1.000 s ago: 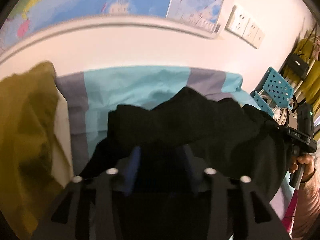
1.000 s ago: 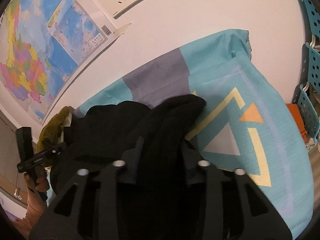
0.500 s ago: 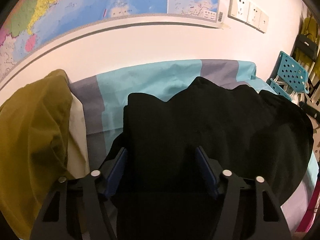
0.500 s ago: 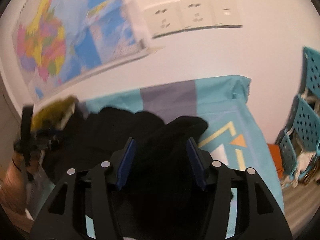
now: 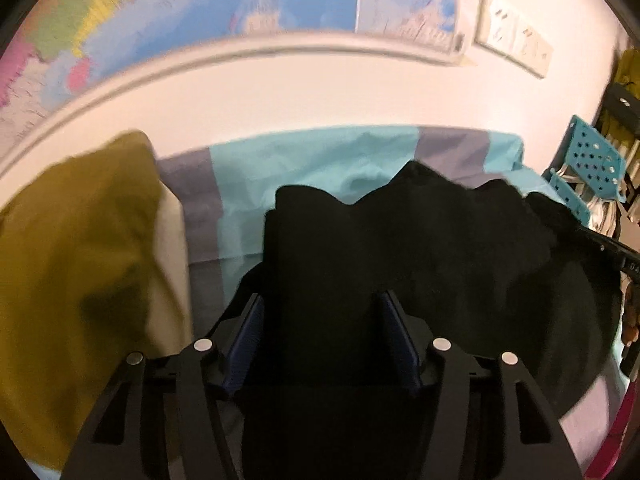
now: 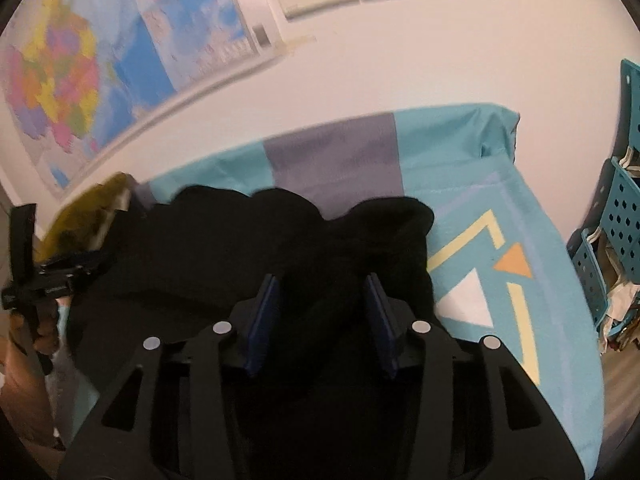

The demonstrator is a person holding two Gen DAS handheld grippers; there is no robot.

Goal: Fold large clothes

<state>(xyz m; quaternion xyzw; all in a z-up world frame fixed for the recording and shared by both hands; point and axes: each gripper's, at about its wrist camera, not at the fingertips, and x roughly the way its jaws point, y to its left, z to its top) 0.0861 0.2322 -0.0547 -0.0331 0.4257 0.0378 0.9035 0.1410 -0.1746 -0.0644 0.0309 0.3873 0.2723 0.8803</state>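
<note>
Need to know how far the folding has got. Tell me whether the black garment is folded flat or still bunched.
Still bunched. The black garment lies heaped on the blue sheet with a lumpy, wavy far edge; no flat, squared fold shows.

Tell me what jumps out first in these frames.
A big black garment fills the middle of both views, heaped on a turquoise sheet with yellow and orange shapes. Each gripper's blue fingers stand apart with black cloth between them. A mustard garment lies at the left of the left view, and a bright map hangs on the wall behind.
</note>
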